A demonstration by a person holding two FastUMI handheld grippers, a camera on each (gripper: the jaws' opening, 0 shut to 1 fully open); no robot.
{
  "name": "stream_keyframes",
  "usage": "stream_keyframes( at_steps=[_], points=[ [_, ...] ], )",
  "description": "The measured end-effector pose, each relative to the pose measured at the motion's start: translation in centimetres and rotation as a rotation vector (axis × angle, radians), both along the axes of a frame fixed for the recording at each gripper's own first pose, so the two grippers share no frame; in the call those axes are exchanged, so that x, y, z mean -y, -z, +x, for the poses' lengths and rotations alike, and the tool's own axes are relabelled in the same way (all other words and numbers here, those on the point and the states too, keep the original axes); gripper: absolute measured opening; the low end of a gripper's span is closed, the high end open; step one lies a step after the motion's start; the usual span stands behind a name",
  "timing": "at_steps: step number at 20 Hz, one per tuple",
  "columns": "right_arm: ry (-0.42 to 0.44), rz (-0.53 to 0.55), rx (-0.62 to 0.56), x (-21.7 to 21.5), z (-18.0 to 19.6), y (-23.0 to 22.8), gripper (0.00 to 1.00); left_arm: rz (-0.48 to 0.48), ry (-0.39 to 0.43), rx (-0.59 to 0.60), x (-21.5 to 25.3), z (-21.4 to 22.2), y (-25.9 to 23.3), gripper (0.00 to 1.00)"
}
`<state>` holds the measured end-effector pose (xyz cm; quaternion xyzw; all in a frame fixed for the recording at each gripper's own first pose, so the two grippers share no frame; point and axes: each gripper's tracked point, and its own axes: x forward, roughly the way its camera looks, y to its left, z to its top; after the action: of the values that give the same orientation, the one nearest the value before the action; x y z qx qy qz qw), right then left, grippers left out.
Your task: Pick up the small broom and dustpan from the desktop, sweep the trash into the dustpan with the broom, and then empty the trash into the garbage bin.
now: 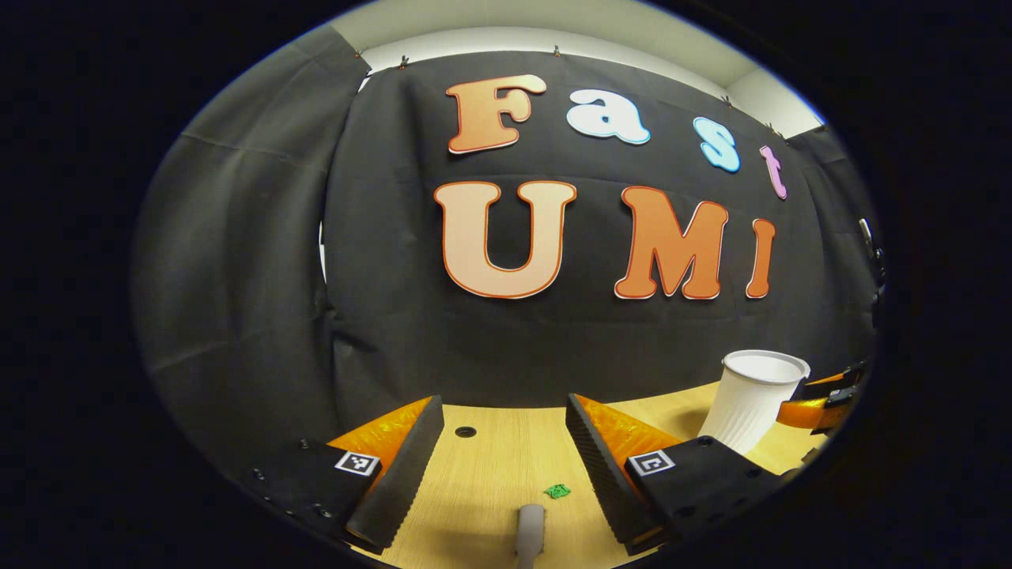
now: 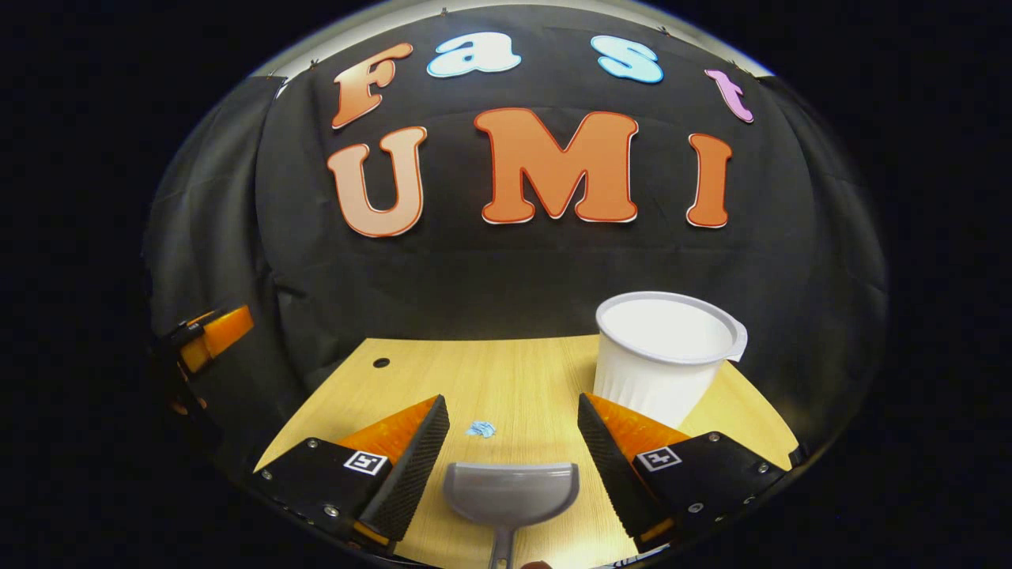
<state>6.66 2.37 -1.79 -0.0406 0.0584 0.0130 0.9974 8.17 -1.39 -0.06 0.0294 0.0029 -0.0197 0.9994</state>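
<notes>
I hold both grippers wide open, empty: left gripper (image 1: pixel 500 466) over a grey handle (image 1: pixel 530 533) and green scrap (image 1: pixel 557 491); right gripper (image 2: pixel 512 462) over the smooth grey dustpan (image 2: pixel 511 491), ribbed white cup (image 2: pixel 662 356) near the wood-grain tabletop's (image 2: pixel 490 379) far edge.

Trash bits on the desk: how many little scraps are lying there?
2. A green scrap lies between the left gripper's open fingers, just past a pale handle tip. A light blue scrap lies ahead of the grey dustpan. Others may be hidden behind the white cup.
</notes>
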Motion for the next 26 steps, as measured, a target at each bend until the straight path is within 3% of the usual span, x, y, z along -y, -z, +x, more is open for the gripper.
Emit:
stream_keyframes(
  at_steps=[7, 19, 26],
  points=[
    [0.014, -0.071, -0.263, -0.5, -0.9, 7.5, 0.99, 0.032, -0.011, -0.022, -2.0, 0.6, 1.6, 0.99],
    [0.066, -0.054, -0.737, 1.0, -5.2, 19.6, 0.99, 0.051, -0.009, -0.076, -3.8, 1.5, 4.2, 0.98],
    [0.103, -0.047, -0.879, 1.7, -4.5, 24.1, 0.99, 0.062, -0.026, -0.120, -5.4, 1.8, 5.9, 0.99]
  ],
)
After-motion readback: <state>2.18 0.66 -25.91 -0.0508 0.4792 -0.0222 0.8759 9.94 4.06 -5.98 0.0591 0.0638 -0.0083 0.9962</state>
